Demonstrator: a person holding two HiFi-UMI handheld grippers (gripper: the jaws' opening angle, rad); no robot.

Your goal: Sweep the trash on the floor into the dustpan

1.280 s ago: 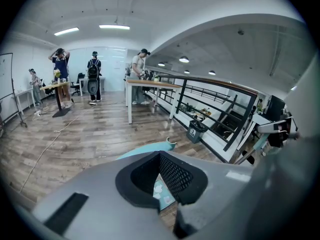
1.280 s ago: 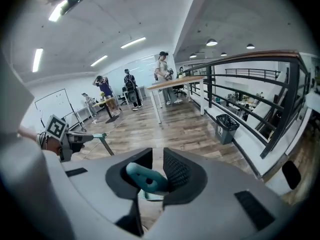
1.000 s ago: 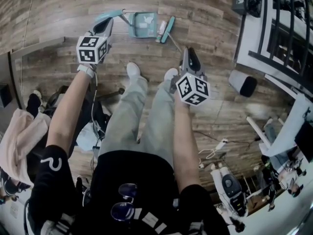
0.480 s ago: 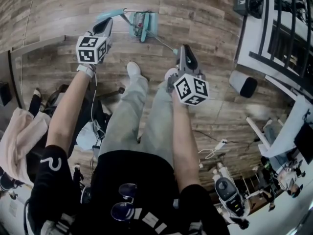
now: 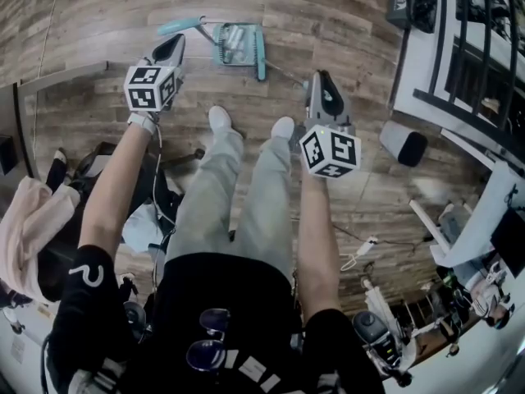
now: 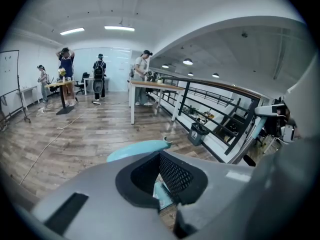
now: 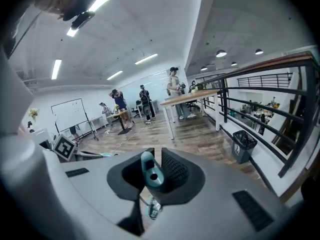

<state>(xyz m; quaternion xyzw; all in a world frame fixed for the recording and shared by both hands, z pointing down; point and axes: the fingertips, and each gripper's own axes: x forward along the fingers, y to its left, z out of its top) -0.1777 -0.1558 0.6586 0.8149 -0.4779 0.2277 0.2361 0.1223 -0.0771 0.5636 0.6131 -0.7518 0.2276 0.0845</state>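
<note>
The left gripper (image 5: pixel 174 46) is clamped on the teal handle (image 5: pixel 182 26) of the dustpan (image 5: pixel 220 52). In the left gripper view that handle (image 6: pixel 137 149) lies across the far edge of the jaws, which stand close together. The dustpan sits on the wood floor (image 5: pixel 98 23) ahead of the person's shoes (image 5: pixel 220 119).

The right gripper (image 5: pixel 317 80) grips the broom. Its teal handle end (image 7: pixel 150 173) is pinched between the pads in the right gripper view. The thin stick (image 5: pixel 287 75) slants from that gripper towards the dustpan, and the broom head (image 5: pixel 261 52) lies along the dustpan's right edge, touching it.

The trash (image 5: pixel 236 46), pale pieces, lies inside the dustpan, just left of the broom head. The grippers are well apart, one to each side of the dustpan.
</note>
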